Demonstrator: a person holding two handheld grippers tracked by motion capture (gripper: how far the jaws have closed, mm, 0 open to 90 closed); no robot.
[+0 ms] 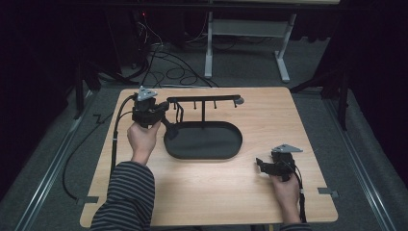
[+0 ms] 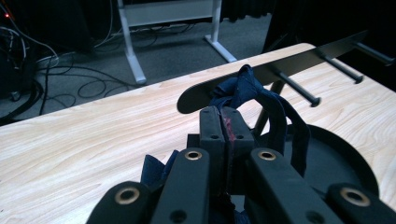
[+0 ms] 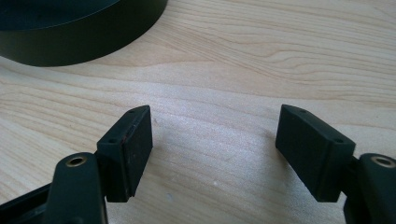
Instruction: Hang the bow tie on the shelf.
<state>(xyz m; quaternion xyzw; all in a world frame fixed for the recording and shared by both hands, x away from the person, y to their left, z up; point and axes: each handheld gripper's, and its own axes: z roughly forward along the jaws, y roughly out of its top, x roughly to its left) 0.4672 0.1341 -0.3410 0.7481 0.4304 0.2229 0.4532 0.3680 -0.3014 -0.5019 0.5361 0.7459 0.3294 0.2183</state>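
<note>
A black stand has an oval tray base and a raised crossbar with several pegs hanging from it. My left gripper is at the crossbar's left end, shut on a dark blue fabric loop. In the left gripper view the closed jaws pinch the cloth, and its bunched top sits against the rounded end of the crossbar. More of the fabric hangs down beside the jaws over the tray. My right gripper rests low on the table to the tray's right, open with only bare wood between its pads.
The wooden table is bare around the stand. The tray's black wall lies just ahead of the right gripper. Beyond the table's far edge are cables on grey carpet and a white desk frame.
</note>
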